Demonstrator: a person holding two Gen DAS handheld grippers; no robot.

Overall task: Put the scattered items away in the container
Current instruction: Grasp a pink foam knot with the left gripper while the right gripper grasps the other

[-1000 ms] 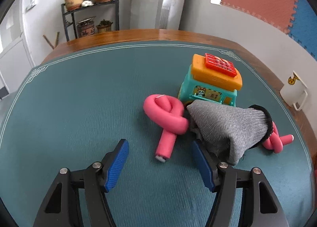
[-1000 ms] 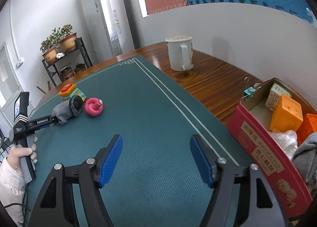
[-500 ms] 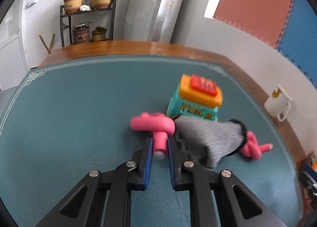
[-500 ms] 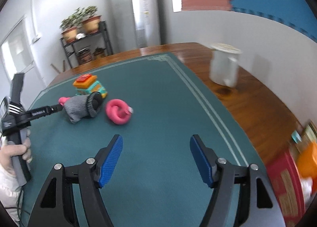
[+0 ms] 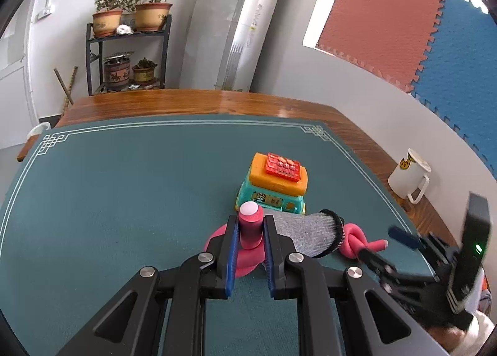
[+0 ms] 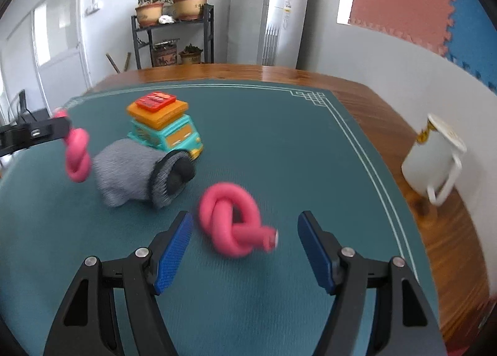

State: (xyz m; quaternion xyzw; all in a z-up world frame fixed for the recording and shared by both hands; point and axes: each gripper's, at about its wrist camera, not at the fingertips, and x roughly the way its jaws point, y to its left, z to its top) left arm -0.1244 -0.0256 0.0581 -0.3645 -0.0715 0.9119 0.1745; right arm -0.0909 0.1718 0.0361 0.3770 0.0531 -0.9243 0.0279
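One knotted pink foam tube [image 5: 248,232] is clamped between the pads of the left gripper [image 5: 250,250] and held clear of the green mat [image 5: 124,200]. The right gripper [image 6: 245,247] is held with pads apart around a second pink knot [image 6: 230,219] lying on the mat. Beyond, a grey sock [image 6: 136,173] is seen touching a toy truck [image 6: 164,129].

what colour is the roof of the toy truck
Orange, with a red grid piece on top; the toy truck body is teal. It shows best in the left wrist view.
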